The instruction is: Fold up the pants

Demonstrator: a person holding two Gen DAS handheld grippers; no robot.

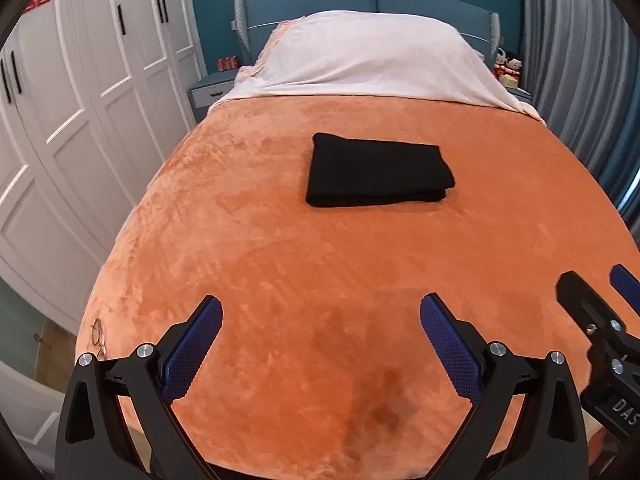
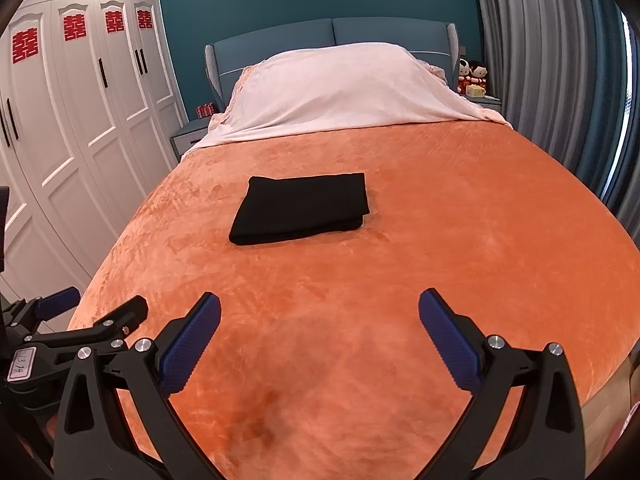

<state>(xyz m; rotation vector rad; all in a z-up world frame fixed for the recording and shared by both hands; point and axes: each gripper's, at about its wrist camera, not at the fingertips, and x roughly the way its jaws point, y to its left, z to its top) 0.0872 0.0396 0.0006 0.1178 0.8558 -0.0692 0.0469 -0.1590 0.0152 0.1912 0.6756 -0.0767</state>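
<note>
Bed [image 1: 320,280] covered by an orange plush blanket [image 1: 248,240], seen from its foot end by both wrist cameras. Black pants [image 1: 378,170], already folded into a compact rectangle, lie flat on the blanket near the middle of the bed, well apart from both grippers. Beyond the pants, toward the head of the bed, a pale pink sheet [image 1: 368,60] drapes over a raised mound in front of a blue padded headboard [image 1: 312,0]. Left of the bed stands a white panelled wardrobe [image 2: 80,128] bearing four red paper double-happiness characters [image 2: 74,26] on its upper doors. Right of the bed hang grey pleated curtains [image 2: 552,60]; the wall behind the headboard is teal. A nightstand [image 1: 210,94] at the head, on the wardrobe side, carries small red items, too small to identify; on the curtain side sit two dolls in red [image 2: 472,74]. Spectacles [image 1: 98,338] rest on the blanket at the foot corner nearest the wardrobe.

Left gripper [image 1: 320,312] and right gripper [image 2: 320,308] hover over the foot of the bed, jaws of each spread wide and holding nothing. The right gripper's body shows white lettering "DAS"; a white tag on the left gripper's body is handwritten, not clearly legible
</note>
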